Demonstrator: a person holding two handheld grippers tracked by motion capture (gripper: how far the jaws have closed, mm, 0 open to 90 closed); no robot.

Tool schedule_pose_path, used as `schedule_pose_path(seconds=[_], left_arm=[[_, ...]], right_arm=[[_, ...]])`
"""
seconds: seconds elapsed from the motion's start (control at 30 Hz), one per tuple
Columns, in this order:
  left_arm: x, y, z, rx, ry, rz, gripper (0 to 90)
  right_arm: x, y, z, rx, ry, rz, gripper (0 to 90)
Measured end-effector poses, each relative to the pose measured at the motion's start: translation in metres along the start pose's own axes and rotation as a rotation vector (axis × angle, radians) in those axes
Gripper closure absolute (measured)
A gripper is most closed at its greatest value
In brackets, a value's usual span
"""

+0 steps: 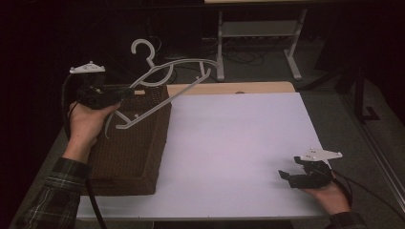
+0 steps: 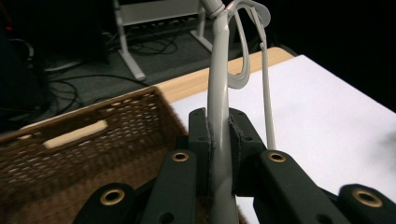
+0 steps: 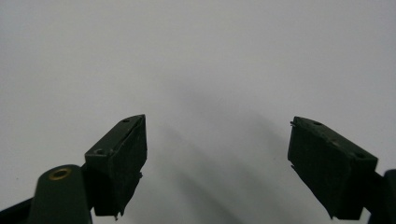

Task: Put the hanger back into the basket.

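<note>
Nearest me, at the table's front right corner, I see my right gripper [image 1: 286,175] resting low in the hand [image 1: 329,195], just above the white table top [image 1: 239,143]. In the right gripper view its 2 black jaws stand wide apart with nothing between them, and bare white surface lies beyond.

On the left side, a plaid sleeve [image 1: 57,191] leads up to the other hand [image 1: 86,124], which holds my left gripper [image 1: 125,94] raised over the brown wicker basket [image 1: 129,157]. The basket sits on the table's left part, its far wall with a slot handle showing in the left gripper view.

That gripper is clamped on a white plastic hanger [image 1: 162,90]. In the left gripper view, the 2 jaws press on either side of 1 grey-white bar of the hanger [image 2: 219,93], which runs up between them. From above, the hanger hangs in the air, tilted, its lower end over the basket and its hook [image 1: 143,50] pointing up and away.

Farther off, a strip of wooden edge [image 1: 229,88] borders the table, and a white metal frame [image 1: 258,38] stands on the dark floor among cables.
</note>
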State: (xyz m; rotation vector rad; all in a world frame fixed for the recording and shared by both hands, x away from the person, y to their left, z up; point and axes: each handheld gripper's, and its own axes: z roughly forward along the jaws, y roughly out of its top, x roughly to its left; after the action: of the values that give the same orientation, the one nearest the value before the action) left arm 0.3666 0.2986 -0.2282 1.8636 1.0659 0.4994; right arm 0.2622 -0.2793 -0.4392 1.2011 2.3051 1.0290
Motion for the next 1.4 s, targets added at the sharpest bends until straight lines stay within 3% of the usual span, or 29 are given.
schedule_pose_path(seconds=[0.27, 0.57, 0.73, 1.0, 1.4], left_arm=[[0.022, -0.006, -0.021, -0.016, 0.056, -0.022, 81.7], [0.041, -0.019, -0.042, 0.002, 0.105, -0.020, 81.6], [0.050, -0.028, -0.054, 0.012, 0.116, -0.007, 81.6], [0.064, -0.047, -0.072, 0.017, 0.131, -0.024, 81.7], [0.078, -0.070, -0.087, 0.038, 0.152, -0.042, 81.7]], right_arm=[[0.001, 0.000, 0.001, 0.001, -0.002, -0.001, 19.2], [0.000, 0.000, 0.001, 0.002, -0.005, 0.002, 19.1], [0.000, 0.000, 0.001, 0.002, -0.007, 0.001, 19.2], [0.000, 0.000, 0.002, 0.009, -0.011, 0.001, 19.2], [-0.001, 0.001, 0.004, 0.017, -0.016, 0.002, 19.2]])
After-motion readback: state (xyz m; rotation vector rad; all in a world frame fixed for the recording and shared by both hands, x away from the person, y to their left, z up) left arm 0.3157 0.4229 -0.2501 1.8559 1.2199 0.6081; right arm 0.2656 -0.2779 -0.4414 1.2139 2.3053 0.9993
